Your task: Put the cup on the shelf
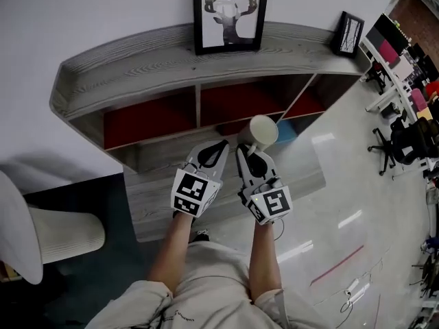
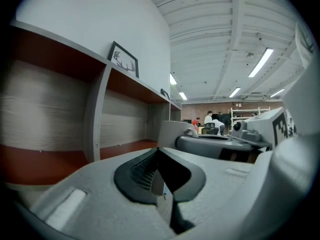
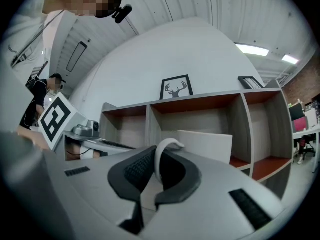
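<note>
Two handheld grippers, side by side in front of a shelf [image 1: 137, 64], facing its middle bays.

Item one: right gripper [image 1: 250, 155]. Clenched on the looped handle [image 3: 162, 151] of a white cup [image 1: 263, 132], pads tight on the loop. Cup body carried ahead of the jaws, mouth roughly up, off every surface. Gripped by the handle, probably to leave base and walls free for setting down flat. Located in the air just before the centre of the unit; not yet on any board.

Item two: left gripper [image 1: 218, 146]. Jaws together, nothing between them. Parked just beside the right one, apparently idle and kept out of the cup's path.

Item three: shelf. Grey wood, red inside, upright dividers between open bays. Top board occupied by a framed deer print [image 1: 230, 12] near the middle and a smaller frame [image 1: 350, 33] at the right end, both at the wall. Bare stretches on either side of the print. Bays bare as far as visible, apart from something blue low behind the cup, not identifiable.

Clearances: open room ahead and above. Divider edges and the underside of the top board likeliest to be clipped in case of a bay placement. Glossy floor [image 1: 329, 204] to the right, office chairs [image 1: 398, 142] well apart.
</note>
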A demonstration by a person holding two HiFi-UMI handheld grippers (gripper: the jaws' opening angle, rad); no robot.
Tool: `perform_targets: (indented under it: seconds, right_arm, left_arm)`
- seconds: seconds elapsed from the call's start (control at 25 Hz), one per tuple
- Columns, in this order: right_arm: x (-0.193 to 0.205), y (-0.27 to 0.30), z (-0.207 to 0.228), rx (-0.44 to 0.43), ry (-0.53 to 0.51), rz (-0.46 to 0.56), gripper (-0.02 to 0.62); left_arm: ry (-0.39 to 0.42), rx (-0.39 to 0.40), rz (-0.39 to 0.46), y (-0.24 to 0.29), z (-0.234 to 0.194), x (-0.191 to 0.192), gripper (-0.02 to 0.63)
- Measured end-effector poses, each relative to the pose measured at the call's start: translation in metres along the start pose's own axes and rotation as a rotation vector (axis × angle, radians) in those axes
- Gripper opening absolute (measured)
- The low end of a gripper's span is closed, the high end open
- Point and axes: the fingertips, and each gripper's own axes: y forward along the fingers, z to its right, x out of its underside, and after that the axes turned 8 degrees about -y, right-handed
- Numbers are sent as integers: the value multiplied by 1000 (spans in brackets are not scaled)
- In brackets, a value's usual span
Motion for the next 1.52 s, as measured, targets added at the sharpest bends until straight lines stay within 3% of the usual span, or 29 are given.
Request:
perform_targets:
  seconds: [0.2,0.64,1.32,1.52]
  right_arm:
    - [-2,13,9,27,20,16,20]
    - [1,6,46,86,-69,-19,20]
    - [33,73,100,-24,-96,-94,20]
    - [36,86,106,-49,-59,-81,20]
  left_arm:
    - [0,40,8,10,-4,-4,9]
    - [23,105,2,51,16,-9,9]
    - [-12,-51,-8,100,-16,-21,9]
    - [-17,-76,-11,109,-24,-23,9]
